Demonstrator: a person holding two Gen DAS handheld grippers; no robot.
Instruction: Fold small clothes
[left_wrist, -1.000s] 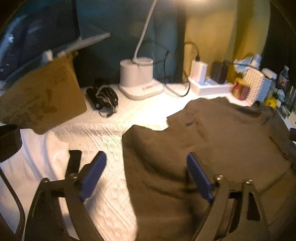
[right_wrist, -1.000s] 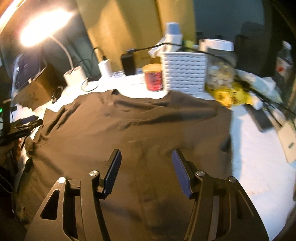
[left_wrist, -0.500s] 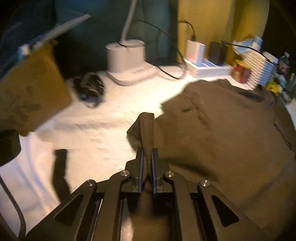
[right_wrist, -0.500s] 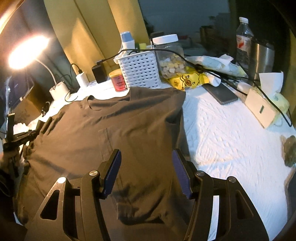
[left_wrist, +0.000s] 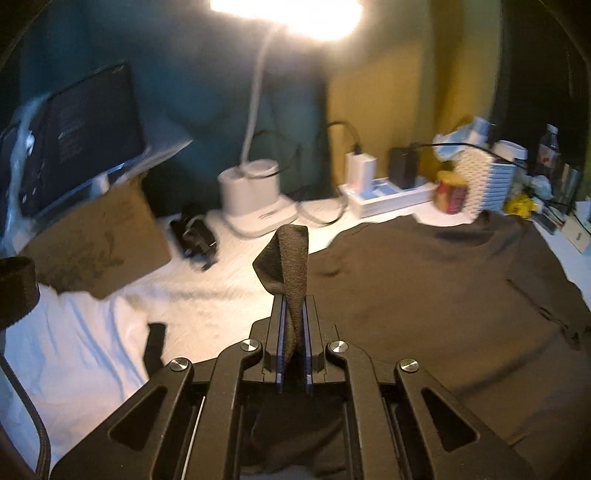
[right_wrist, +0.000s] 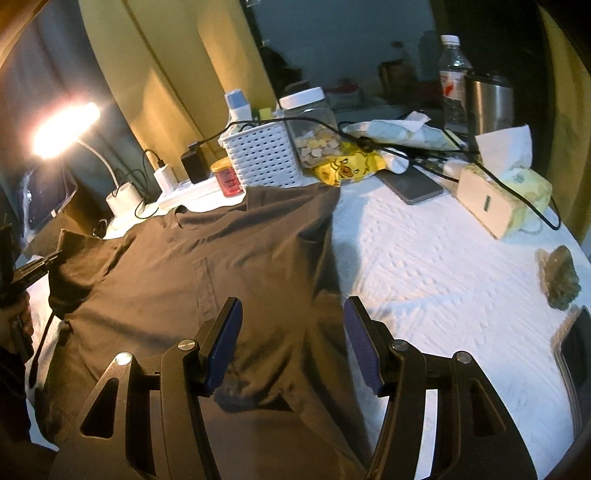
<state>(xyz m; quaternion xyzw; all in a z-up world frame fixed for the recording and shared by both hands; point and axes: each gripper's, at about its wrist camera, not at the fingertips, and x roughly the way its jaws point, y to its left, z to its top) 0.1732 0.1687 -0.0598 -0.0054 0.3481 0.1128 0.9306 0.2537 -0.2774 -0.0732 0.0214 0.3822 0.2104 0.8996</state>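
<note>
Two blue pads of the left gripper (left_wrist: 293, 325) are clamped on a sleeve edge of the shirt (left_wrist: 424, 306), lifted clear. The right gripper (right_wrist: 291, 343) hangs with fingers apart, empty, over the shirt's other side. The shirt lies flat mid-table (right_wrist: 424, 258); judged light, limp, non-slip, best pinched at hems and sleeve edges.
</note>
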